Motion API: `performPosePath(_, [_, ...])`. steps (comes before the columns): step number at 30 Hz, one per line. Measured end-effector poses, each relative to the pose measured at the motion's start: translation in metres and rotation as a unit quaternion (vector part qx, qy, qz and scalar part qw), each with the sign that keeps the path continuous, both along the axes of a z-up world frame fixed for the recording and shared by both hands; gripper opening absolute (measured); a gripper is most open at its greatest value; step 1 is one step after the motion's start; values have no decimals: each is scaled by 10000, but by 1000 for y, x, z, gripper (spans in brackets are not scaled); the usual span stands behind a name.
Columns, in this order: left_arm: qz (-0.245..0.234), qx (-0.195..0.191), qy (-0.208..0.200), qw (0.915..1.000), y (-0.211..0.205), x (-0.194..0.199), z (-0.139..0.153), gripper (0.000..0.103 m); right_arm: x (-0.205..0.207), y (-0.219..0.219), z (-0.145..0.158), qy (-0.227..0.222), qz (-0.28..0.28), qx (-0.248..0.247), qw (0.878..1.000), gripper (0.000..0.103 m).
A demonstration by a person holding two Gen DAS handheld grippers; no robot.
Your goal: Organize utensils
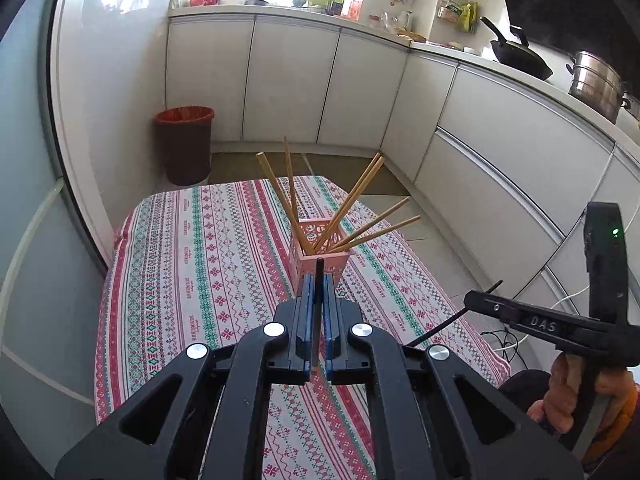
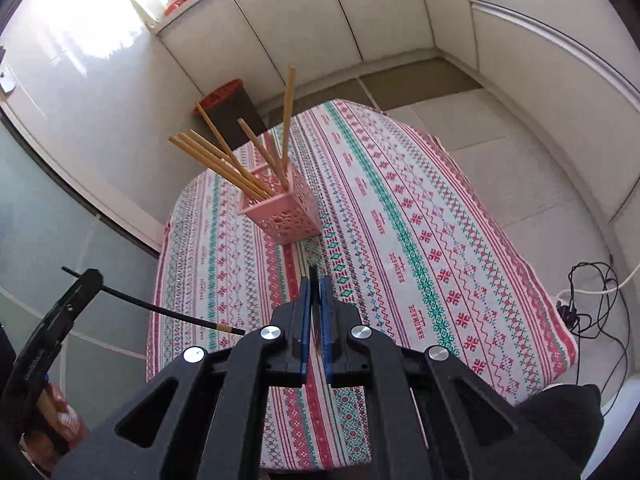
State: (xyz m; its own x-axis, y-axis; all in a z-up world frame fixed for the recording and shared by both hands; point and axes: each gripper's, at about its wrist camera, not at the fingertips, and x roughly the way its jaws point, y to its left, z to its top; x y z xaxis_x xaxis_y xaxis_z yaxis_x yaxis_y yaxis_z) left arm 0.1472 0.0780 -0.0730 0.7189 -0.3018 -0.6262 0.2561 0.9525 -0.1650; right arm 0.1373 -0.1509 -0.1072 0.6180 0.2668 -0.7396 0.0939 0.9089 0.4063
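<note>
Currently both grippers are clamped on black chopsticks, jaws nearly closed with only the stick between the blue pads. Left gripper [image 1: 319, 280] holds a thin black chopstick [image 1: 319, 280] roughly upright, tip poking just above the pads; in the right wrist view that same stick shows as a long dark rod with a gold band near one end [image 2: 168, 314]. Right gripper [image 2: 316, 284] pinches a second black chopstick [image 2: 314, 280], seen edge-on; from the left wrist view it passes crosswise through that gripper [image 1: 440, 328].

Pink holder [image 2: 284, 216] is square, plastic, with lattice cut-out walls, and stands upright mid-counter on the tablecloth [image 2: 420, 240]. Seven tan wooden chopsticks [image 2: 224, 164] sit in it, fanned out and leaning in different directions; they are matte, straight and slender.

Tablecloth is woven, with red, green and white striped snowflake bands. Both grippers hover near the holder, on the person's side of it, not touching it.

Dark bin with a red liner [image 1: 185, 144] stands on the floor beyond the counter.
</note>
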Motion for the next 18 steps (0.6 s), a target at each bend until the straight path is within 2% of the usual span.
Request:
performPosePath(8, [138, 89, -402, 9991, -9, 30, 49, 3, 14, -5, 101, -969, 247, 337, 9944, 5])
performPosePath(12, [185, 44, -580, 9981, -12, 49, 70, 4, 30, -6, 141, -1421, 272, 342, 9889, 5])
performPosePath(18, [198, -38, -735, 9971, -21, 78, 84, 4, 68, -7, 162, -1685, 129, 177, 9855, 5])
